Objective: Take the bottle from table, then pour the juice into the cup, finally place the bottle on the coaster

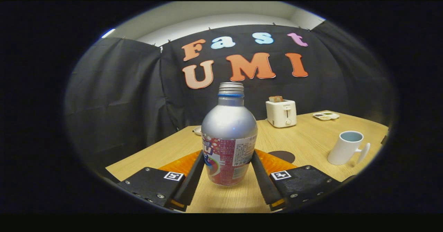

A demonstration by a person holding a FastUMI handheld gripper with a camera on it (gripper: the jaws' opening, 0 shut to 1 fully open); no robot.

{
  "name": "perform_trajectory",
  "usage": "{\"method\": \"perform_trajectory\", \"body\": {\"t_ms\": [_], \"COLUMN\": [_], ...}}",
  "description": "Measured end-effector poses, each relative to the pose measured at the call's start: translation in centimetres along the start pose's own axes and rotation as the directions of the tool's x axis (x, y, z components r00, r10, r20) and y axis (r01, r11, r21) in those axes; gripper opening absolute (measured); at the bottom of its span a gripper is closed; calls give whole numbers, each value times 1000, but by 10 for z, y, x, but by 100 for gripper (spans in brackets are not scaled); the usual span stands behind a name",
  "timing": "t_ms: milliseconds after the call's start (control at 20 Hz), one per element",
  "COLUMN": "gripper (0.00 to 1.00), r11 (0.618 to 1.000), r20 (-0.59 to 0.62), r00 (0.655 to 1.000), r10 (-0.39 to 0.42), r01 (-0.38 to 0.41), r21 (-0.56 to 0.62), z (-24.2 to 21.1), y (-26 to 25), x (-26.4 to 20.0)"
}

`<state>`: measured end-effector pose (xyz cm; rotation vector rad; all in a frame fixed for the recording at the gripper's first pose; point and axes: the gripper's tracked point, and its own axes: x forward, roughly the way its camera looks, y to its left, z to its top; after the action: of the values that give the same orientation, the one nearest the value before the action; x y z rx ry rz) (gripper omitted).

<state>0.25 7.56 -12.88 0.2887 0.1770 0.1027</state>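
A silver aluminium bottle [228, 128] with a red and white label and an uncapped threaded neck stands upright between my fingers. My gripper [227, 157] is shut on it, with one finger pressing each side of the label. Whether its base rests on the wooden table [311, 135] or hangs just above it, I cannot tell. A white cup [346, 147] with its handle to the right stands on the table, ahead and to the right of the fingers. A dark round coaster [284, 155] lies flat just beyond the right finger.
An orange mat [176, 165] lies under and behind the fingers. A white toaster [282, 113] with bread in it stands at the back of the table, with a small tray [326, 115] to its right. A small white dish [197, 130] peeks out behind the bottle.
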Motion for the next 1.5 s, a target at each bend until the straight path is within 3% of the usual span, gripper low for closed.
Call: {"method": "perform_trajectory", "body": {"t_ms": [300, 600, 800, 1050, 1300, 1500], "gripper": [76, 75, 75, 75, 75, 75], "r11": [977, 885, 798, 663, 544, 422], "r20": [-23, -15, 6, 32, 26, 51], "r00": [1000, 1000, 1000, 998, 997, 995], "r10": [-3, 0, -26, -50, -71, -83], "r01": [8, 7, 17, 9, 17, -11], "r21": [214, 466, 603, 748, 839, 906], "z": [5, 6, 5, 7, 4, 7], "y": [-16, -42, -64, -87, -101, -114], "x": [6, 17, 16, 15, 15, 13]}}
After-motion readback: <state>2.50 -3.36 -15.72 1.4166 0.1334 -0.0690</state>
